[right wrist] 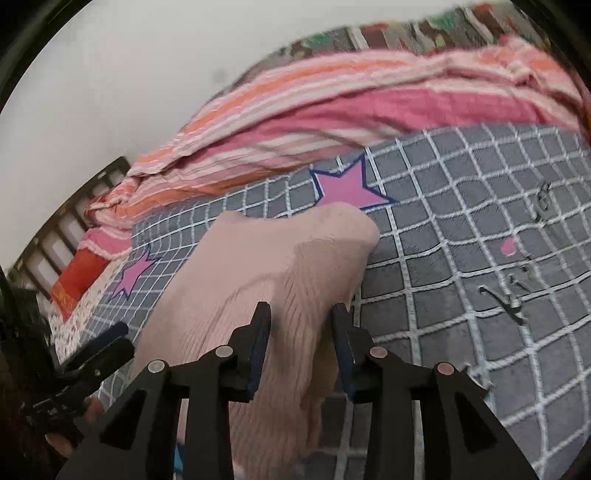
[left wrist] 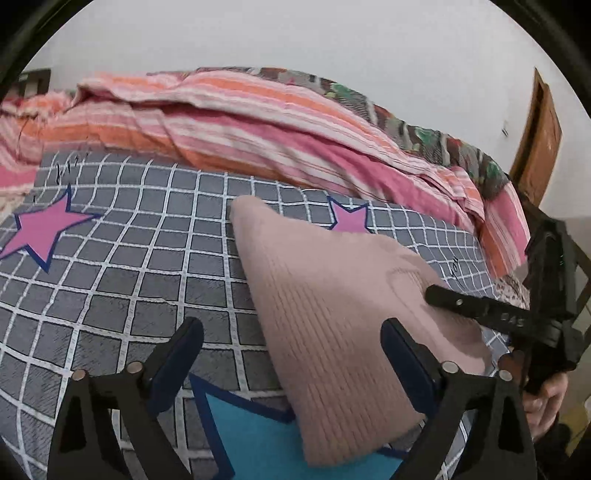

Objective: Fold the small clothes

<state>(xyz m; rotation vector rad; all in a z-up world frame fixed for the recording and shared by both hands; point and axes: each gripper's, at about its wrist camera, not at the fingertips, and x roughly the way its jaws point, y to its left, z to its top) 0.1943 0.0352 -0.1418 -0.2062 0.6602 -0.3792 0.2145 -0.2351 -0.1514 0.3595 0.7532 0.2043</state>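
One pale pink ribbed knit garment (left wrist: 332, 295) is laid partly folded on the grey checked bedsheet (left wrist: 129, 277). Its edge is pinched by the right claw (right wrist: 301, 332); the left claw (left wrist: 291, 350) is spread, empty. Further folding is judged outstanding.

Plain pale wall (left wrist: 295, 33) behind, evenly and softly lit. Wooden door (left wrist: 541, 144) at far right of the left view. Bed spread with a grey sheet (left wrist: 129, 266) gridded in white, printed with pink stars (left wrist: 44, 229) and a blue patch (left wrist: 255, 439). Rumpled pink-and-orange striped quilt (left wrist: 229, 122) along the far edge, a dark floral blanket (left wrist: 424, 136) behind it. Dark slatted bed rail (right wrist: 70, 218) at left of the right view
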